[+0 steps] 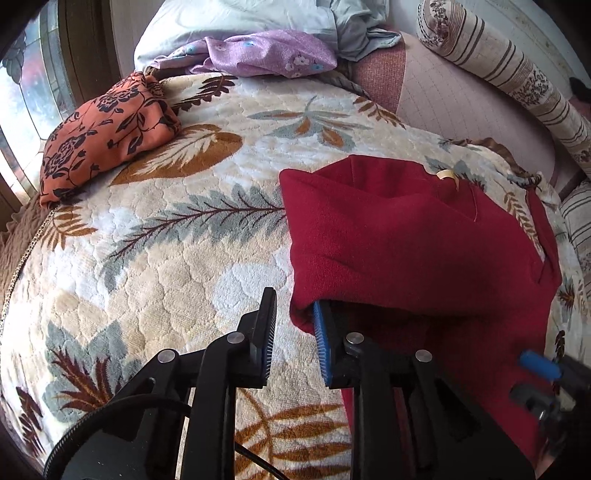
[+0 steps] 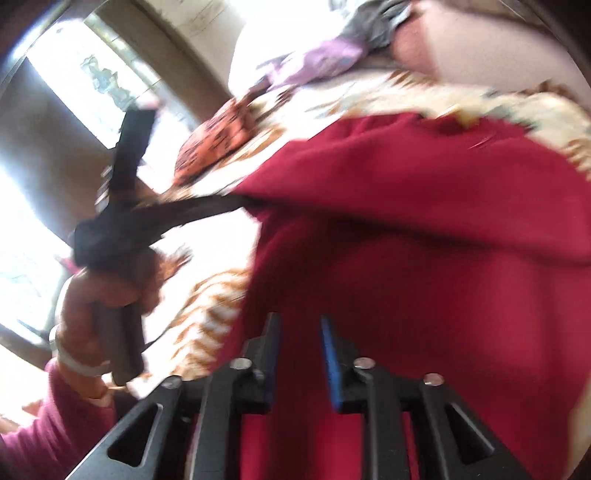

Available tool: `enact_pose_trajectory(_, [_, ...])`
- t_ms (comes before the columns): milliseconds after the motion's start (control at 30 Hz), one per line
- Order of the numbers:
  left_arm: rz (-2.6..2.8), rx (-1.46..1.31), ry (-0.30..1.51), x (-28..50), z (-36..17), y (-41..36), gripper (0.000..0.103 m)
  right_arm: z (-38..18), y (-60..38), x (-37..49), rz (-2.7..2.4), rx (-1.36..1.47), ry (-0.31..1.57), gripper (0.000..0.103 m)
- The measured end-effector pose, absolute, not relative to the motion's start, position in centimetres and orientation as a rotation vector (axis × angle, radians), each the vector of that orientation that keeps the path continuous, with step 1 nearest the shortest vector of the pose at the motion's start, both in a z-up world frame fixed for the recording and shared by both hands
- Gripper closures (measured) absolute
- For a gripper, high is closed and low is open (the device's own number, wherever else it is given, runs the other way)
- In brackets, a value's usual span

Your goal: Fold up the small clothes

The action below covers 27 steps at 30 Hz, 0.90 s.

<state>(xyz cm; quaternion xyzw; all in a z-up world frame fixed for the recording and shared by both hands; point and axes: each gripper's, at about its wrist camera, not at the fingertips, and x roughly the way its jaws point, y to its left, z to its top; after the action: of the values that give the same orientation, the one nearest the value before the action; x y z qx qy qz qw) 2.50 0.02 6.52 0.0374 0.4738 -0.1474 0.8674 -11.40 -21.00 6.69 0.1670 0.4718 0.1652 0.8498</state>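
Observation:
A dark red knit garment (image 1: 413, 251) lies partly folded on the leaf-patterned bedspread (image 1: 166, 229), at the right of the left wrist view. My left gripper (image 1: 293, 314) is open at the garment's near left corner; its right finger (image 1: 325, 343) is tucked under the red edge, its left finger rests over the bedspread. The right wrist view is blurred. There my right gripper (image 2: 297, 325) is open just above the red garment (image 2: 424, 258), holding nothing. The left gripper (image 2: 236, 201) shows there too, reaching the garment's left edge.
A folded orange floral cloth (image 1: 107, 133) lies at the back left of the bed. A crumpled purple floral cloth (image 1: 266, 53) and pale blue bedding (image 1: 240, 18) sit at the back. A striped bolster (image 1: 517, 77) lies at the right. A window (image 1: 26, 85) is at the left.

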Motion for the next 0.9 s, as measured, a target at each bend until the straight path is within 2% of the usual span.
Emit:
enact_pose_trajectory(33, [-0.303, 0.090, 0.977, 2.1, 6.9, 0.1, 0.078, 7.1, -22.9, -11.6, 0.277, 0.337, 0.965, 0.047])
enact_pose_trajectory(200, [-0.280, 0.099, 0.936, 1.2, 8.1, 0.5, 0.076, 7.0, -31.7, -10.4, -0.069, 0.273, 0.926, 0.047])
enact_pose_trajectory(267, [-0.276, 0.092, 0.910, 0.9, 8.9, 0.7, 0.076, 6.7, -33.5, -9.5, -0.122, 0.271, 0.932, 0.054])
enact_pose_trajectory(367, [-0.277, 0.026, 0.877, 1.0, 9.6, 1.0, 0.076, 5.8, -35.2, -8.2, -0.160, 0.256, 0.950, 0.055])
enact_pose_trajectory(467, [-0.312, -0.037, 0.907, 1.7, 8.9, 0.1, 0.076, 2.8, -36.2, -5.3, -0.164, 0.251, 1.063, 0.055])
enact_pose_trajectory(633, [-0.357, -0.065, 0.961, 2.4, 7.4, -2.8, 0.076, 5.9, -38.6, -5.5, -0.133, 0.305, 0.991, 0.055])
enact_pose_trajectory(700, [-0.371, -0.047, 0.961, 2.2, 7.1, -3.9, 0.076, 7.7, -41.0, -5.4, -0.204, 0.291, 0.932, 0.049])
enact_pose_trajectory(767, [-0.387, -0.029, 0.956, 2.0, 7.0, -4.6, 0.076, 8.7, -44.6, -4.2, -0.321, 0.271, 0.908, 0.034])
enact_pose_trajectory(900, [-0.399, -0.009, 0.947, 2.0, 6.7, -5.2, 0.076, 7.4, -51.6, -0.5, -0.474, 0.320, 0.969, 0.034])
